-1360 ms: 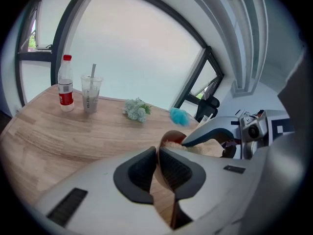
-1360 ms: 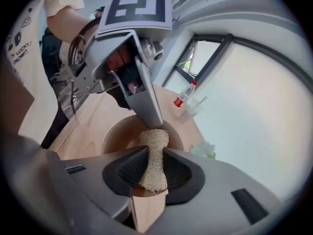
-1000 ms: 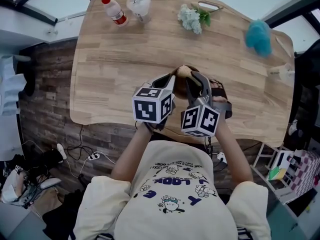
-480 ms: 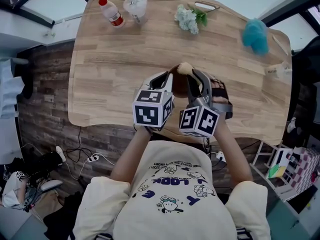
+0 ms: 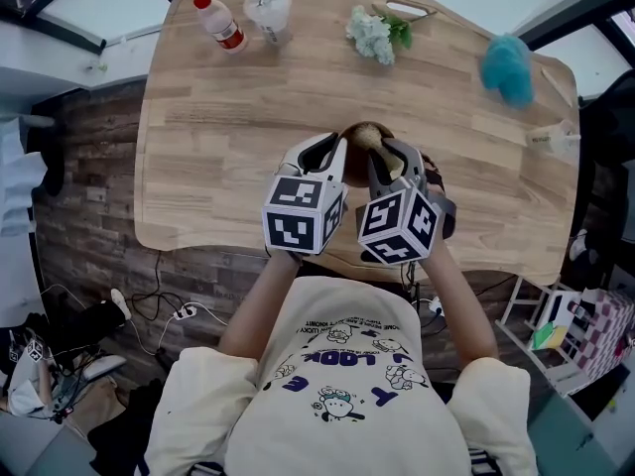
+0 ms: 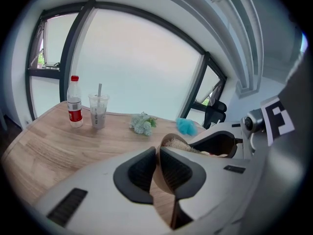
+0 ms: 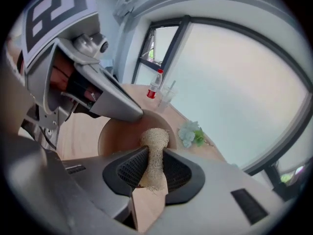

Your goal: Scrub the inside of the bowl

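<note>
A brown wooden bowl (image 5: 355,137) is held tilted over the table's near edge, with its rim (image 6: 165,142) between the jaws of my left gripper (image 5: 331,155). Those jaws have just been opening a little, and the rim still sits between the pads. My right gripper (image 5: 391,159) is shut on a beige loofah scrubber (image 7: 154,142) whose upper end lies inside the bowl (image 7: 120,133). In the left gripper view the loofah (image 6: 188,148) shows just past the rim. The two grippers stand side by side, nearly touching.
On the wooden table (image 5: 218,137), along the far edge, stand a red-capped water bottle (image 5: 220,23) and a plastic cup with a straw (image 5: 268,8), beside a pale flower bunch (image 5: 375,36). A blue fluffy thing (image 5: 508,67) lies at the right.
My right gripper has rolled, so its marker cube shows a different face. Both grippers and the bowl have shifted slightly up the frame. The loofah stays inside the bowl.
</note>
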Available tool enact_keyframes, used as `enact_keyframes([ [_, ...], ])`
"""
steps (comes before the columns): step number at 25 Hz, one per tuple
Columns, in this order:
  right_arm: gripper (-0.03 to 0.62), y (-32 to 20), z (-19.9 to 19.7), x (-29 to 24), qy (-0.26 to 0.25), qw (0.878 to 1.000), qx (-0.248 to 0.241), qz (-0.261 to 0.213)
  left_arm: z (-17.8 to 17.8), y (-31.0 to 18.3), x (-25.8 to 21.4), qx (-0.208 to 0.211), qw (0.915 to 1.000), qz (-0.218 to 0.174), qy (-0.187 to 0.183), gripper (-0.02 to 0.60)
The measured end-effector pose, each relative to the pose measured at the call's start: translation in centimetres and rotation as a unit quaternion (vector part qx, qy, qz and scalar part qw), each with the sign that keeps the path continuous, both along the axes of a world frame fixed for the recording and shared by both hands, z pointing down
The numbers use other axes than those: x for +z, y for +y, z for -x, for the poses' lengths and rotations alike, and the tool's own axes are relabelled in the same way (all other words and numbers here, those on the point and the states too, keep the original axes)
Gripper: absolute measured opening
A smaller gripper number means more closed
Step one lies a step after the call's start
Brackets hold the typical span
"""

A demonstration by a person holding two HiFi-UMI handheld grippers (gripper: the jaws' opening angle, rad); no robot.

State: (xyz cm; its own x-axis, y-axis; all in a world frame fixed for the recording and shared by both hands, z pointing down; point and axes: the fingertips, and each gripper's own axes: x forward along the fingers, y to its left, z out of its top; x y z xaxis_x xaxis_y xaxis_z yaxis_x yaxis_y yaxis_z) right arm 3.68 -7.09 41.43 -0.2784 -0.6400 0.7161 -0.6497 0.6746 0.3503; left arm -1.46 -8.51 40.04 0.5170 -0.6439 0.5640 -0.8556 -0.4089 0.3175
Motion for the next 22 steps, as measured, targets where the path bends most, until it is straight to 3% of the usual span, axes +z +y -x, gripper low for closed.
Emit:
enact_keyframes([
  [3, 0.107, 0.2, 0.1, 0.4, -0.096, 0.992, 0.055, 0.06, 0.4, 0.0, 0.2, -0.01, 0.9999, 0.004, 0.007, 0.057],
  [5, 0.107, 0.5, 0.3, 0.9, -0.181, 0.972, 0.099, 0.114, 0.6, 0.0, 0.3, -0.017, 0.9998, 0.006, 0.012, 0.057],
  [9, 0.107, 0.9, 1.1, 1.0, -0.343, 0.896, 0.19, 0.207, 0.4, 0.2, 0.3, -0.027, 0.9993, 0.01, 0.023, 0.057],
  [13, 0.107, 0.8, 1.2, 0.5, -0.41, 0.849, 0.246, 0.225, 0.4, 0.2, 0.0, -0.031, 0.9995, -0.006, 0.009, 0.057],
  [17, 0.107, 0.7, 0.8, 0.0, -0.49, 0.777, 0.308, 0.247, 0.3, 0.0, 0.1, -0.042, 0.9991, -0.011, 0.003, 0.057],
  [18, 0.107, 0.6, 0.8, 0.1, -0.502, 0.764, 0.319, 0.25, 0.3, 0.0, 0.1, -0.046, 0.9989, -0.012, 0.0, 0.057],
  [20, 0.107, 0.7, 0.9, 0.3, -0.504, 0.76, 0.327, 0.249, 0.3, 0.0, 0.2, -0.052, 0.9986, -0.011, -0.005, 0.057],
  [22, 0.107, 0.8, 1.0, 0.5, -0.489, 0.775, 0.321, 0.241, 0.2, 0.0, 0.3, -0.055, 0.9984, -0.006, -0.004, 0.057],
])
